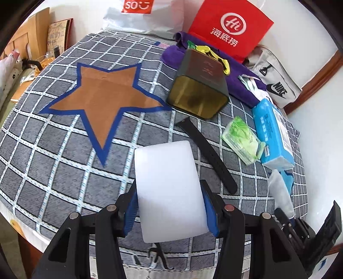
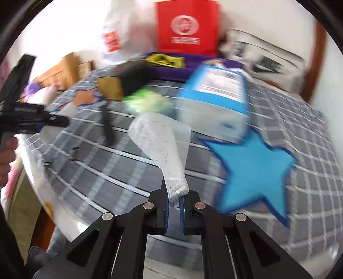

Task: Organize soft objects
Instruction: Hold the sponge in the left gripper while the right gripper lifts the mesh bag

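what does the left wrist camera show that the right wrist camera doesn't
Left wrist only: the brown star on the checked blanket, and the left claw gripping a white foam block.

Right wrist only: the blue star, and the right claw pinching a white foam net sleeve.

Both: the red bag, blue tissue pack, green packet, black strap and dark tin.

**What the two views leave unclear**

The right wrist view is smeared by motion: the blue box [image 2: 214, 94], green packet [image 2: 148, 100] and dark tin [image 2: 126, 81] near the bed's far edge have no readable print. The white bag [image 1: 148, 17] and red bag [image 1: 231, 28] are cut by the top edge. The foam block [image 1: 169, 191] hides the checked blanket [image 1: 53, 161] beneath it.
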{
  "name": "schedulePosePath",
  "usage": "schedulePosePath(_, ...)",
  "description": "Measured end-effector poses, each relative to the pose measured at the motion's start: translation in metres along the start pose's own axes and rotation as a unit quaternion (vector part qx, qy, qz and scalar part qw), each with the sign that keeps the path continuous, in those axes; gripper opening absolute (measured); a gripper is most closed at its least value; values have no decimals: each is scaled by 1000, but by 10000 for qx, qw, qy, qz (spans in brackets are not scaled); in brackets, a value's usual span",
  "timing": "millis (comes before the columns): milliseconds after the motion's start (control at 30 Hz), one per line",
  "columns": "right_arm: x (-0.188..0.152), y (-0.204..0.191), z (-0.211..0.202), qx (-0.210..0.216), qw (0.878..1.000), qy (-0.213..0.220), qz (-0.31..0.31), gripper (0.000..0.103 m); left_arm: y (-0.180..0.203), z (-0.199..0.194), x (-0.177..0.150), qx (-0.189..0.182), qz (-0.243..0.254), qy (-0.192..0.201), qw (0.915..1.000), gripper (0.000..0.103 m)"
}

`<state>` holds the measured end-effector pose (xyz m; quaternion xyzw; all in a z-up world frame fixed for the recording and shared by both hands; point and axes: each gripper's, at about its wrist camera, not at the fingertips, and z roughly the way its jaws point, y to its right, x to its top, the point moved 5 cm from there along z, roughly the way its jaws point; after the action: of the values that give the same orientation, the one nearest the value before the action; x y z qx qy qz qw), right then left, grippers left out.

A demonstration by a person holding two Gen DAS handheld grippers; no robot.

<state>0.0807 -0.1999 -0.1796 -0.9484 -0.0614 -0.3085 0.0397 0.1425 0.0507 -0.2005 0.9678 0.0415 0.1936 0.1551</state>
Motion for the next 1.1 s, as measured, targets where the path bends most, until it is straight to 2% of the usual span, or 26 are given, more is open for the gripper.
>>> schedulePosePath(33,-3,8,-1,-44,10000,-29,84,13,3,1,-1,-13,27,-21,10000,52)
schedulePosePath(100,-7,14,2,119,9997,-191,108,30,8,4,-2,-27,77,-83,9999,52)
schedulePosePath(133,-9,16,4,167,9993,-311,85,47,11,4,-2,-31,102,-98,9999,52)
schedulePosePath(167,-9,16,3,156,9994,-312,67,56,13,4,-3,-33,124,-104,9999,52)
schedulePosePath(233,-10,17,-3,106,9998,-172,-14,62,17,4,-3,-54,147,-104,9998,52)
schedulePosePath(333,-6,14,-9,233,9997,-90,12,78,19,3,-4,-77,181,-111,9997,52)
schedulePosePath(500,2,9,-5,436,9990,-11,69,80,22,4,-5,-83,206,-152,9996,52)
schedulePosePath(600,7,7,12,263,9996,-31,-30,81,24,4,-5,-82,243,-165,9995,52)
schedulePosePath(700,9,7,33,159,9995,-246,-78,83,26,3,-4,-68,287,-152,9995,52)
schedulePosePath(833,9,-4,37,272,9992,-197,-197,87,24,4,-3,-23,232,-175,9996,52)
schedulePosePath(900,7,-9,39,53,9991,-209,-353,86,23,5,-1,27,230,-183,9996,52)
schedulePosePath(1000,7,-8,37,-19,9996,-156,-227,71,21,5,2,93,213,-184,9996,52)
schedulePosePath(1067,9,-1,35,-141,9998,-125,-107,47,21,4,5,87,195,-166,9996,52)
schedulePosePath(1100,10,2,35,-165,9998,-127,-59,41,20,3,6,92,194,-141,9997,51)
